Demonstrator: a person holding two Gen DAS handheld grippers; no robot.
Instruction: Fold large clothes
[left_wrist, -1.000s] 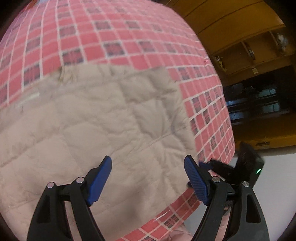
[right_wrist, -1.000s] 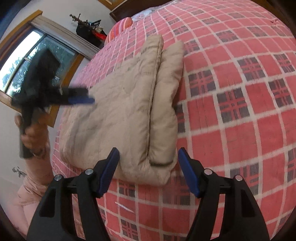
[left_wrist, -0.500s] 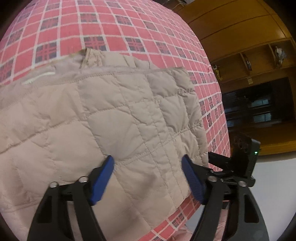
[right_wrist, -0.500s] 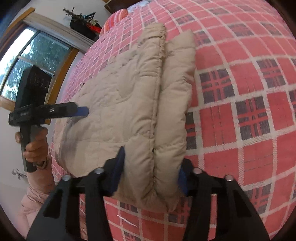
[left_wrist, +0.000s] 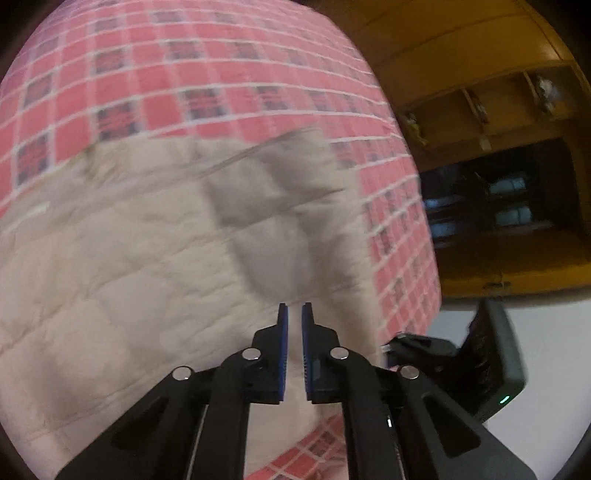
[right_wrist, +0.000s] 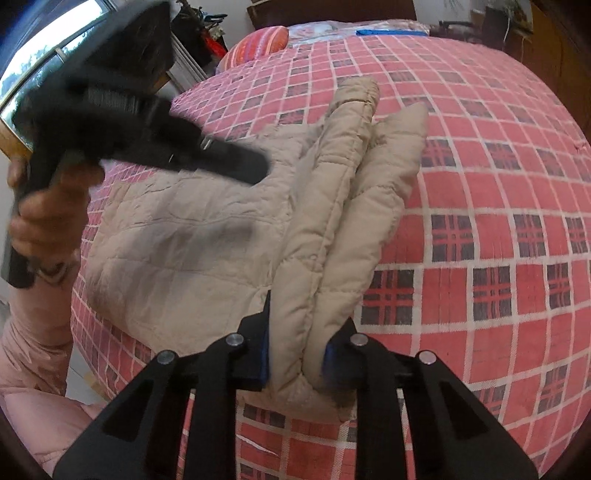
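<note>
A beige quilted jacket (right_wrist: 192, 236) lies folded on a bed with a red checked cover (right_wrist: 480, 206). Its doubled, padded edge (right_wrist: 343, 229) runs toward my right gripper (right_wrist: 299, 343), which is shut on the near end of that fold. My left gripper (left_wrist: 294, 314) hovers above the jacket (left_wrist: 129, 266) with its blue pads almost touching and nothing between them. In the right wrist view the left gripper (right_wrist: 221, 162) shows as a dark blur over the jacket, held by a hand (right_wrist: 44, 210). The right gripper's body (left_wrist: 461, 369) sits at the bed edge in the left wrist view.
A striped pillow (right_wrist: 258, 44) lies at the head of the bed, below a window (right_wrist: 55, 48). Wooden cabinets with shelves (left_wrist: 480, 92) stand beyond the bed's far side, above a pale floor (left_wrist: 554, 332). A pink sleeve (right_wrist: 29, 350) is at the lower left.
The left gripper went from open over the jacket to shut and lifted off it. The right gripper moved onto the folded edge and closed on it.
</note>
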